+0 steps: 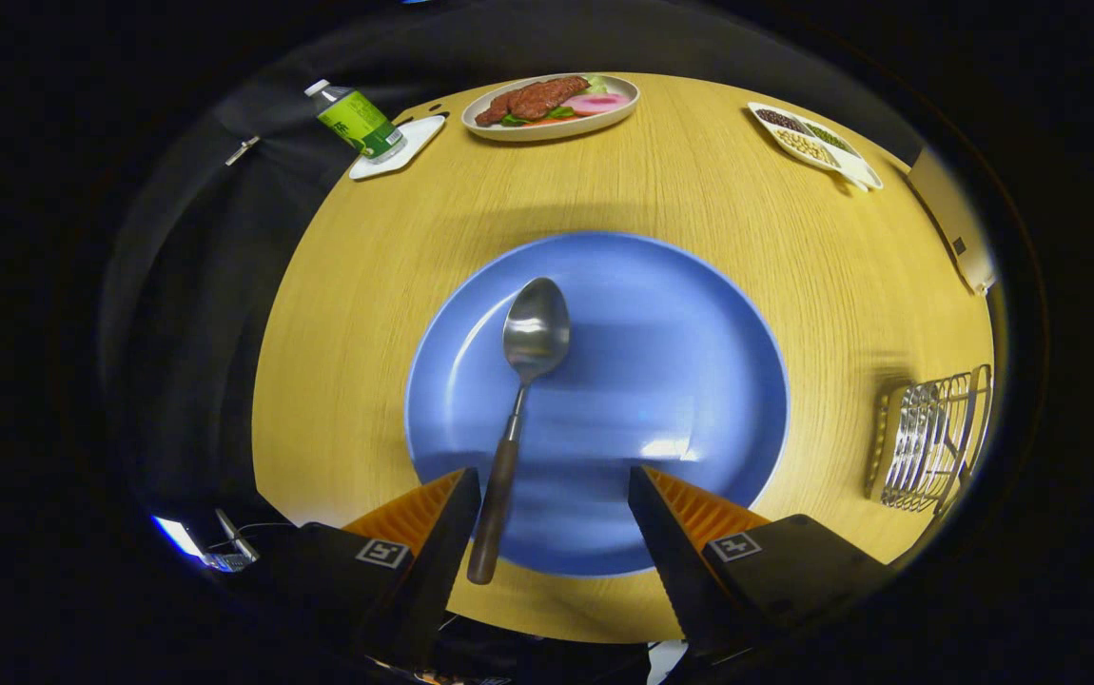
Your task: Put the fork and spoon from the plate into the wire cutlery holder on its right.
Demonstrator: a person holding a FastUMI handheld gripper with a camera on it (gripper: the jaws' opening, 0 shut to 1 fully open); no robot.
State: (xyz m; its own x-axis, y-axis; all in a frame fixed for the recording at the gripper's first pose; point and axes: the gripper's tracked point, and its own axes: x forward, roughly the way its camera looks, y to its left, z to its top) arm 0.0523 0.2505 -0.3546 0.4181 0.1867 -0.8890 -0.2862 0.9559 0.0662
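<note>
In the gripper view, the gripper [555, 518] was held spread and empty above the plate's [699, 381] near rim. The spoon [520, 400] lay on the plate, its handle past the rim beside the left finger. It was judged stiff, light and slippery at the bowl; the handle was judged the better hold. The holder [932, 442] stood at the desk's [366, 285] right edge. No fork could be made out.

My gripper [555, 490] points forward and tilts down, and my jaws stand wide apart with a clear gap between them. My left finger [433, 533] and my right finger [675, 533] both reach forward, their tips spreading away from each other. Neither finger presses on anything.
</note>
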